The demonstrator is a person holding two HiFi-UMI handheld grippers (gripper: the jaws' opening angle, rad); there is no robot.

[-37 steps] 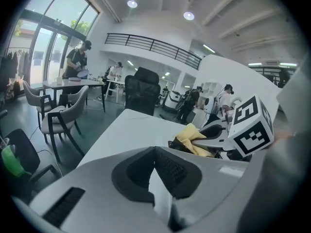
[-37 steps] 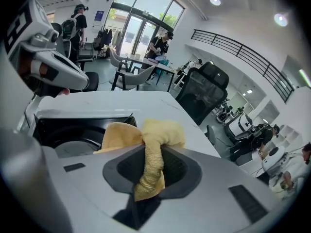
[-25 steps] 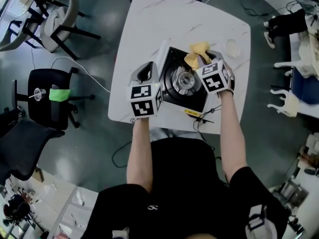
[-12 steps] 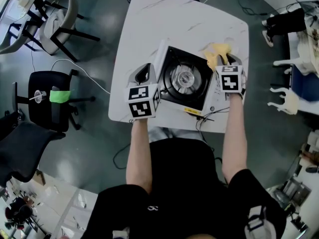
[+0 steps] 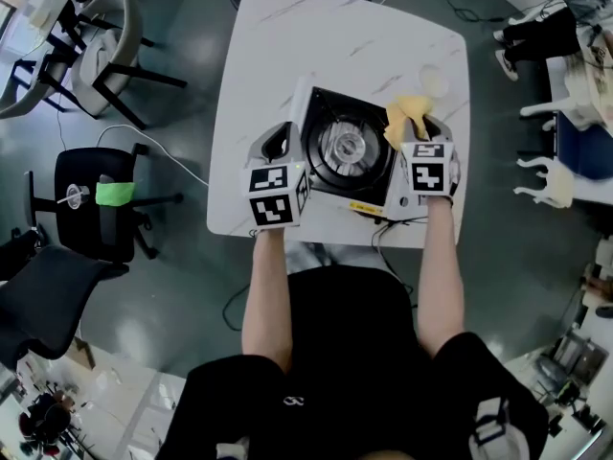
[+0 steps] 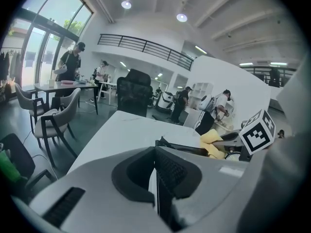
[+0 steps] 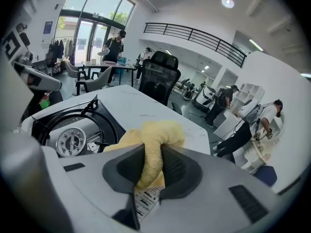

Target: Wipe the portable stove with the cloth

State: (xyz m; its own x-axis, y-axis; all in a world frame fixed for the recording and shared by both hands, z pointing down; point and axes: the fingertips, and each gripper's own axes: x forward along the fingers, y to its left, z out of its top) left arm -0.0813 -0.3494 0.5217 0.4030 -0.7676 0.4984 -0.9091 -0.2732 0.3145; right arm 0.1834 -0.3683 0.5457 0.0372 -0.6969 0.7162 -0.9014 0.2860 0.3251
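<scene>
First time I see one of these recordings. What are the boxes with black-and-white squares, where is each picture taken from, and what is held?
No robot here: a person holds a two-jaw gripper in each hand; the marker cubes are part of those grippers. The top-down picture comes from a camera on the person's head; the other two come from cameras on the grippers, looking along their jaws. On the white table sits a portable stove. The right gripper is clamped on a yellow cloth at the stove's right side. The left gripper sits at the stove's left edge, jaws nearly together; whether they pinch that edge I cannot tell.
</scene>
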